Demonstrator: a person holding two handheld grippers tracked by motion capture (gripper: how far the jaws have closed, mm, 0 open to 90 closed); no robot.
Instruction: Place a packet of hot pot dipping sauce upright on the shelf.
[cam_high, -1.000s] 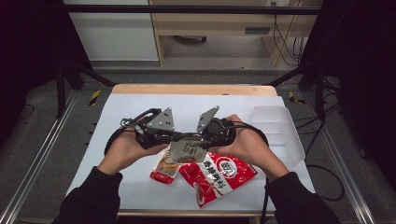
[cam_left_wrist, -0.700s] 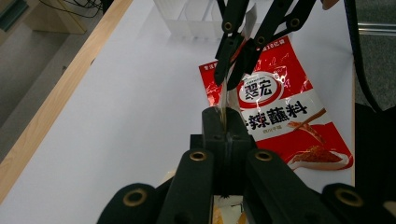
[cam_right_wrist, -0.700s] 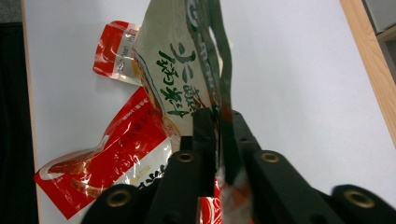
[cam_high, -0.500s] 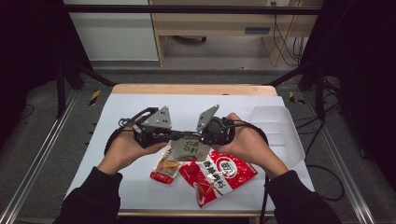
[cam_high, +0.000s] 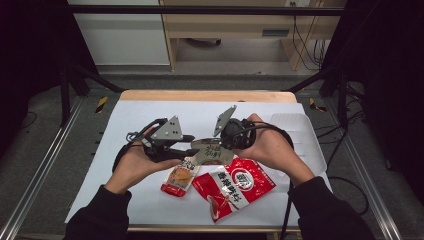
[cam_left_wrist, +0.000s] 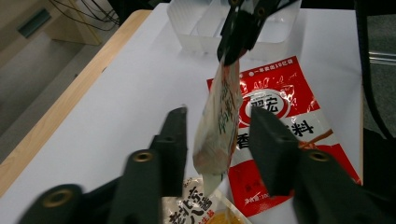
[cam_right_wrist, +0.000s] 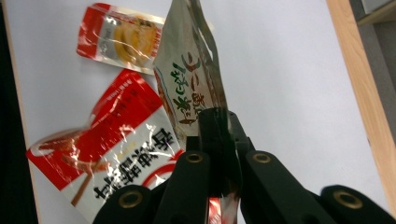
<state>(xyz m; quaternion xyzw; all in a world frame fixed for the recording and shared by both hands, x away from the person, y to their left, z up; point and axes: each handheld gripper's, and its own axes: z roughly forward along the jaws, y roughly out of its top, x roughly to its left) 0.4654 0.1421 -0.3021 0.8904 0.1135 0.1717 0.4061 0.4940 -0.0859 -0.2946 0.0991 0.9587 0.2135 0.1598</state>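
A silver snack packet (cam_high: 212, 152) hangs above the white table between the two hands. My right gripper (cam_high: 223, 145) is shut on one edge of it, and its jaws pinch the silver packet (cam_right_wrist: 187, 79) in the right gripper view. My left gripper (cam_high: 191, 145) has just been opening. Its two jaws stand apart on either side of the silver packet (cam_left_wrist: 217, 126) and the pads do not press on it. The right gripper (cam_left_wrist: 240, 32) holds the packet's far end from above.
A large red seasoning packet (cam_high: 235, 185) lies on the white sheet under the hands. A small orange-and-red packet (cam_high: 179, 177) lies left of it. A clear plastic tray (cam_high: 300, 135) sits at the right side. The table's wooden edge (cam_high: 205, 95) runs along the back.
The left gripper's jaws have spread apart off the silver packet. The right gripper keeps hold of it. Both hands stay in place.
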